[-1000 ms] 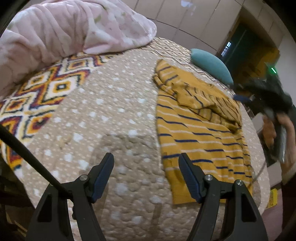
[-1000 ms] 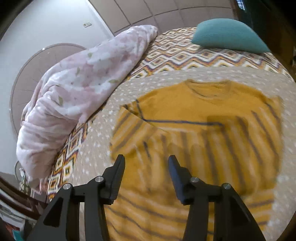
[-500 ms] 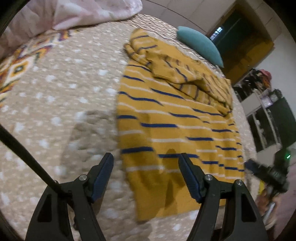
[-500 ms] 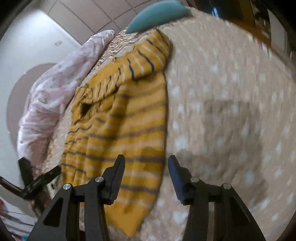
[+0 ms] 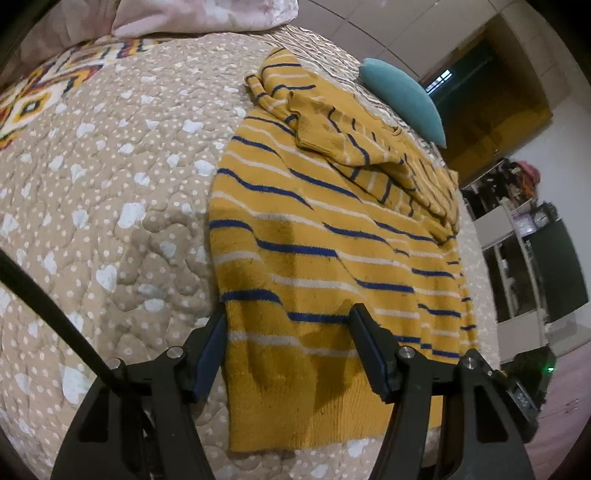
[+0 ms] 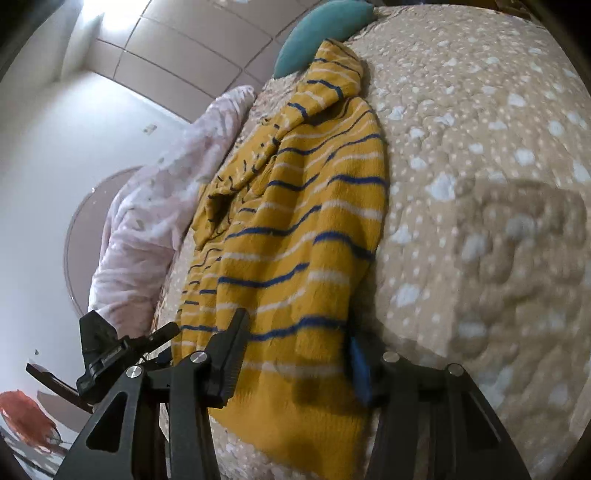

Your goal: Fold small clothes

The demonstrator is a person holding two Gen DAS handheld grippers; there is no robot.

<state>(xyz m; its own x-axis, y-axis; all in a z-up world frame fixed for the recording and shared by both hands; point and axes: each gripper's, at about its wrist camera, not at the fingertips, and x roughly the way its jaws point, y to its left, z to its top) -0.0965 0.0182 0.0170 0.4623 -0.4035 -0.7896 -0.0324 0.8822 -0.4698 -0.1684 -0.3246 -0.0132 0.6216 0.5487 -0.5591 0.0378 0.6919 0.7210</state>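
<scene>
A mustard-yellow sweater (image 5: pixel 325 236) with blue and white stripes lies flat on the beige dotted quilt (image 5: pixel 110 192), sleeves folded across its upper part. My left gripper (image 5: pixel 288 350) is open, its fingers straddling the sweater's near left hem corner. My right gripper (image 6: pixel 295 354) is open, its fingers straddling the near right hem corner of the sweater (image 6: pixel 295 229). The left gripper also shows in the right wrist view (image 6: pixel 110 354) at the lower left; the right gripper's body shows in the left wrist view (image 5: pixel 528 373) at the lower right.
A pink floral duvet (image 5: pixel 192 14) is bunched at the far side of the bed; it also shows in the right wrist view (image 6: pixel 147 229). A teal pillow (image 5: pixel 402 99) lies beyond the sweater's collar. A patterned blanket (image 5: pixel 33 99) covers the far left. Shelves and furniture (image 5: pixel 532 251) stand beyond the bed's right edge.
Both grippers have moved down and in to the sweater's hem, the left from the bare quilt to its left corner, the right to its right corner. Both stay open.
</scene>
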